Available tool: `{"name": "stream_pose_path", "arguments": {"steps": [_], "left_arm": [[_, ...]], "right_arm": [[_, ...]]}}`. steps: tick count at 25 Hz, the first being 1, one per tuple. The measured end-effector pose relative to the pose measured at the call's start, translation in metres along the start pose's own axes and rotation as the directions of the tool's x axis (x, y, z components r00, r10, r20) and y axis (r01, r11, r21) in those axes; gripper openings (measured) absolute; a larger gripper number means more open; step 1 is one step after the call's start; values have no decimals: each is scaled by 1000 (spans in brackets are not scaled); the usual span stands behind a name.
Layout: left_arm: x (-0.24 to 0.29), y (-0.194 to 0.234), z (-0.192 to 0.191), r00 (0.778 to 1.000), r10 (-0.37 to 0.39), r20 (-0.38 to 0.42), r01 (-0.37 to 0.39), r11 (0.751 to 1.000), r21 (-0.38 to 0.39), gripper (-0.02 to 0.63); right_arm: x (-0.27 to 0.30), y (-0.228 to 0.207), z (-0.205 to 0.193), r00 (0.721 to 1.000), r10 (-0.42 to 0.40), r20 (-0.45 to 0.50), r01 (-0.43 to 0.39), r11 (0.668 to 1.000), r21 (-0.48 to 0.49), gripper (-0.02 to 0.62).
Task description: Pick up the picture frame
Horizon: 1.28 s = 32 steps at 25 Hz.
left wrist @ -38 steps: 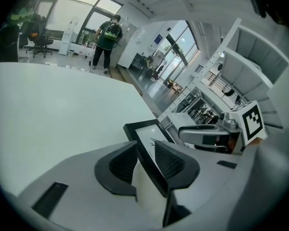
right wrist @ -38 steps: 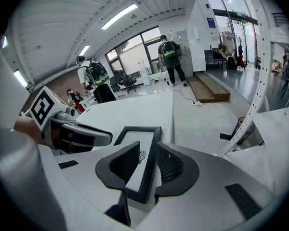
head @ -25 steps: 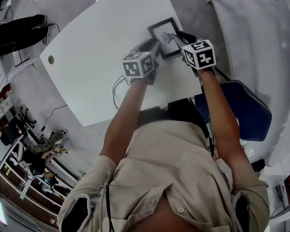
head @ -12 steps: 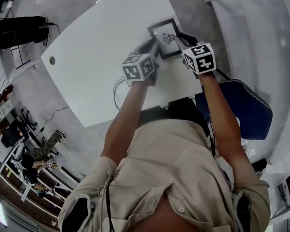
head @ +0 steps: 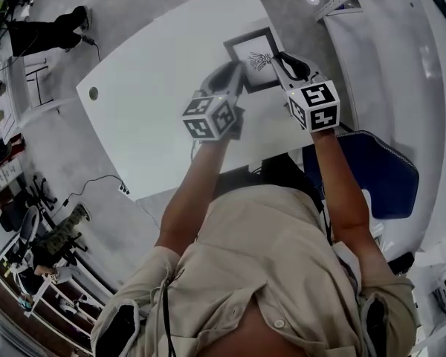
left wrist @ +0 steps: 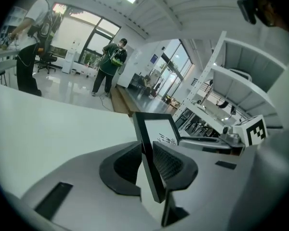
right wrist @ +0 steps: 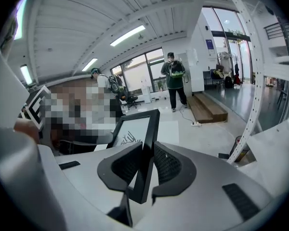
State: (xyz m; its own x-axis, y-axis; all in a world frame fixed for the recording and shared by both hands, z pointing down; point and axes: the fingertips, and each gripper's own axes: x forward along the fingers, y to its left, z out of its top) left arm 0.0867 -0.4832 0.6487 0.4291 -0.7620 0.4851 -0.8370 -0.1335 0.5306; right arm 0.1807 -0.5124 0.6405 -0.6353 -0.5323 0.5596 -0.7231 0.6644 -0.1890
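Picture frame (head: 254, 56) upper centre of head view, over white table (head: 156, 88). Left gripper (head: 235, 74), right gripper (head: 285, 62) each clamped on opposite frame edge. Raise both together, level, equal squeeze, no twist.

Head view: picture frame (head: 253, 50) side edges partly hidden under left claw (head: 235, 71) and right claw (head: 281, 59); drawing too small to identify; surface (head: 149, 110) near edge hidden behind arms.
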Motion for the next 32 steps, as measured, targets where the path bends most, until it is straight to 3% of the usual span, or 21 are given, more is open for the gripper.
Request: {"name": "stream_pose_path", "arguments": {"steps": [5,11,21,28,32], "left_arm": [[-43,-26,40,993,-53,106,44,996,81,72],[-100,-63,74,968,-123,217,83,979,184,71],[-191,-108,113,900,-251,357,107,920,377,70],[-248,-127,127,849,-319,422,105,884,456,69],[-275,-135,133,829,-338,447,91,868,488,69]], "right_arm": [[-36,26,45,993,-13,115,17,999,-35,83],[-89,63,87,967,-24,253,47,995,-87,83],[-163,127,135,881,-1,473,109,974,-200,83],[-205,172,160,821,5,571,173,951,-256,84],[-220,192,167,801,11,599,189,944,-270,84]]}}
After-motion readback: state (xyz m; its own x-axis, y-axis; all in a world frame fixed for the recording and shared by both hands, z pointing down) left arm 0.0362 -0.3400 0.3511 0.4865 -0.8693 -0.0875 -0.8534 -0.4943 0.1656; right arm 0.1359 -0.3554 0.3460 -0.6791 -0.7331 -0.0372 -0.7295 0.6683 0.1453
